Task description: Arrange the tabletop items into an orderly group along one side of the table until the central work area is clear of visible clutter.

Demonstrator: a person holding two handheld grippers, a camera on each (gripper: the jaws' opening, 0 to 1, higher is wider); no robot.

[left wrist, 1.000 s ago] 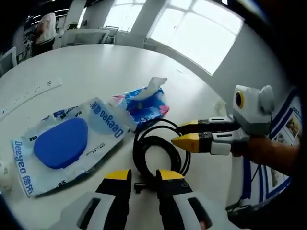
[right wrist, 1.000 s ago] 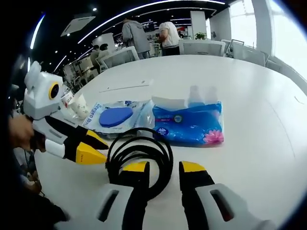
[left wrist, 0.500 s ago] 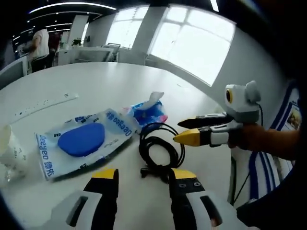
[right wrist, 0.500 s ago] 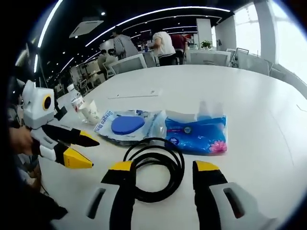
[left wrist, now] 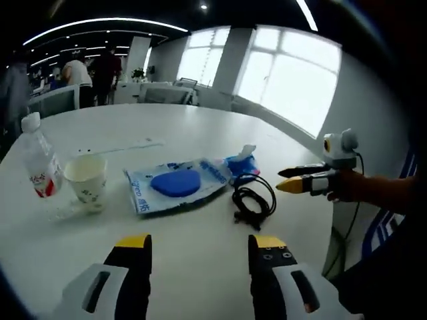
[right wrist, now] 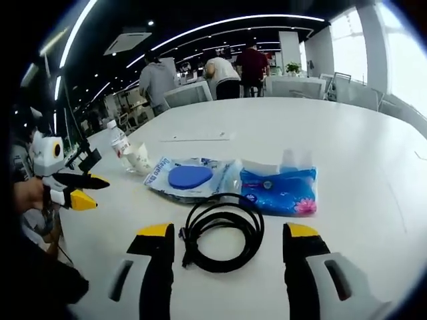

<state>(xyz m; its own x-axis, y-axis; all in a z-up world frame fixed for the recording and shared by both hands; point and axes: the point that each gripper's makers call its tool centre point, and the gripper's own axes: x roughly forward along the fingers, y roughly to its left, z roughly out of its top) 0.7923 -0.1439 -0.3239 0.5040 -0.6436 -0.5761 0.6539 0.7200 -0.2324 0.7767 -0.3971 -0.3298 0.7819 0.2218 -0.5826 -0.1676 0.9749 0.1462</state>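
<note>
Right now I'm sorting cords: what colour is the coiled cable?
Black; the coiled cable shows best in the right gripper view.

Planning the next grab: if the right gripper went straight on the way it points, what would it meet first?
Most likely the coiled black cable, lying on the white table between and just ahead of the open right gripper. The blue tissue pack lies beyond.

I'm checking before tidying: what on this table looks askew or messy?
Nothing is spilled or damaged. The black cable lies loosely coiled mid-table, and the wipes pack sits skewed against the tissue pack.
</note>
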